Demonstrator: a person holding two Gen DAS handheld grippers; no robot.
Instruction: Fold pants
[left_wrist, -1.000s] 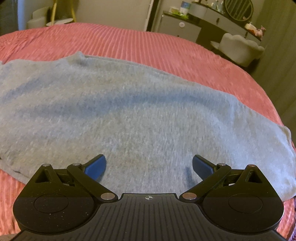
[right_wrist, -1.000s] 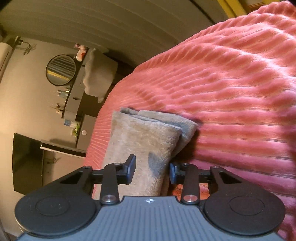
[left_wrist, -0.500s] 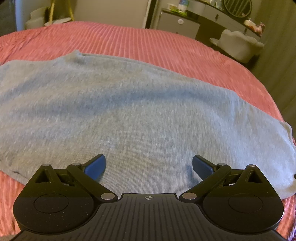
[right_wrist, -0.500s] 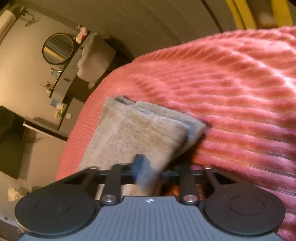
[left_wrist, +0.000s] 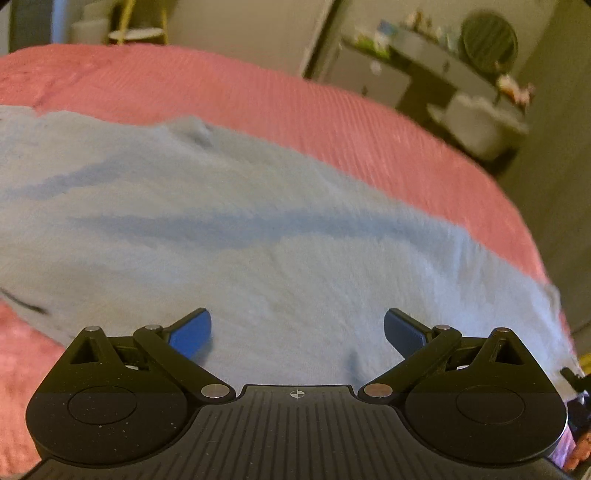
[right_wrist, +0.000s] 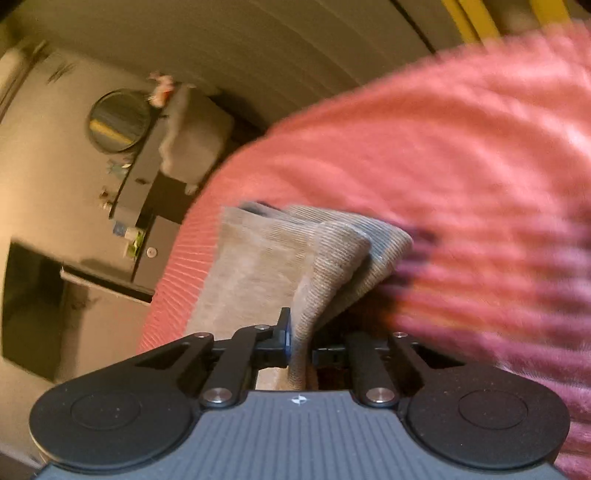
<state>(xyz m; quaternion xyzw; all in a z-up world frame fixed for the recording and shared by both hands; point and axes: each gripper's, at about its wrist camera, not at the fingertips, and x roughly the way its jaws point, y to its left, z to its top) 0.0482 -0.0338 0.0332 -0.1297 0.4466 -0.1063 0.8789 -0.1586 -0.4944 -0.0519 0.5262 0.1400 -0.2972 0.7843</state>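
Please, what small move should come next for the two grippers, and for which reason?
Probably the right gripper should lift the pinched end of the pants and carry it over the rest. Its jaws are shut on the fabric edge, while the left gripper is open above the flat part on the pink bedspread.

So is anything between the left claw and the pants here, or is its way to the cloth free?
Nothing visible blocks it. The left claw is open right over the grey pants spread on the pink bedspread, with only cloth ahead. The right claw is shut on a folded end.
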